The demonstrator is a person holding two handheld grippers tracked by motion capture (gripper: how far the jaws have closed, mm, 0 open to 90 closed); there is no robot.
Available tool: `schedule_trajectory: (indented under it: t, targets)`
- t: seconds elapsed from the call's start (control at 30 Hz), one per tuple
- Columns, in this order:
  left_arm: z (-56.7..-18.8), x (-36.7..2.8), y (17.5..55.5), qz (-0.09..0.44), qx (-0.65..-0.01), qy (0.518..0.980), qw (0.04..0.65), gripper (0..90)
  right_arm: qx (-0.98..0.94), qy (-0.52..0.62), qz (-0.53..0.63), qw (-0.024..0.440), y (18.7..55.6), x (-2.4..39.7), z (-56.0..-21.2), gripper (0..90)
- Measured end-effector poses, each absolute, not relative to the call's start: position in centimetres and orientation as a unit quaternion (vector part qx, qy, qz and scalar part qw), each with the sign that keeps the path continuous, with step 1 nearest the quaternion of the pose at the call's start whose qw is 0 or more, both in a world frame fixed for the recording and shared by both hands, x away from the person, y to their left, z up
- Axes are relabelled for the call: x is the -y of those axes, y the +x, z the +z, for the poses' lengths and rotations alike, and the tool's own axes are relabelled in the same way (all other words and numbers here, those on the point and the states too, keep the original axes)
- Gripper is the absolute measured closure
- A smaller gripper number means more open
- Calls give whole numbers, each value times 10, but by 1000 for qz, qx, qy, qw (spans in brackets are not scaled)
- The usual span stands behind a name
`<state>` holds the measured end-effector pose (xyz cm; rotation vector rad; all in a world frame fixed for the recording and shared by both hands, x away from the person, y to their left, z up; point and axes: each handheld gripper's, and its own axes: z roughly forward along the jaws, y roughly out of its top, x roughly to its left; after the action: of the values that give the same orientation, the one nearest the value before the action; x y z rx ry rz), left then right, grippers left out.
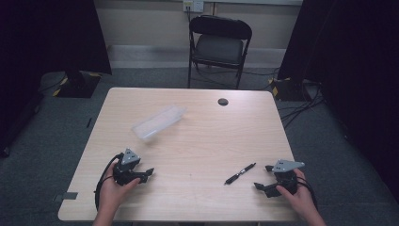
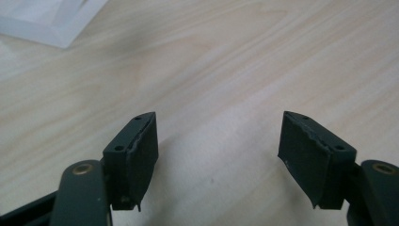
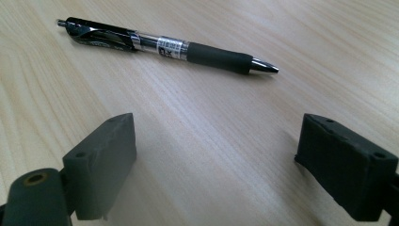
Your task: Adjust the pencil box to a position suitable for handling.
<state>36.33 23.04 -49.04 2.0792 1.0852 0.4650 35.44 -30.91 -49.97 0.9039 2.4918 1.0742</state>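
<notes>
Pen (image 1: pixel 240 173) lies flat on the tabletop (image 1: pixel 197 136), near the front edge and toward the right front corner, slanting with one end toward the front. In the right gripper view it lies (image 3: pixel 164 45) crosswise just beyond the jaws, black clip end at that picture's left, metal tip at its right, touching neither jaw.

Right hand-held gripper (image 1: pixel 269 176) rests low over the tabletop just right of the pen, close to the right front corner. Its jaws stand wide apart and released, with bare wood between them (image 3: pixel 214 160).

Left hand-held gripper (image 1: pixel 147 174) sits near the left front corner, well apart from the pen. Its jaws are apart and grasp nothing; bare wood shows between them (image 2: pixel 217 155).

Clear plastic box (image 1: pixel 157 123) lies tilted on the left half of the tabletop, toward the middle, beyond the left hand-held gripper and apart from it. A corner of it (image 2: pixel 47 21) appears at the top left of the left gripper view.

Round black grommet (image 1: pixel 222 101) sits near the far edge. A folding chair (image 1: pixel 219 44) stands on the floor beyond that edge.
</notes>
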Motion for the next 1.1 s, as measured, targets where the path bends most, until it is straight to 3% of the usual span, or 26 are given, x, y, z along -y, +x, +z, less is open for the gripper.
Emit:
schedule_trajectory:
  t: [1.1]
  targets:
    - [-459,-232,417,212,-429,802,357,287,-864,309,373,138,355,310,-500,115]
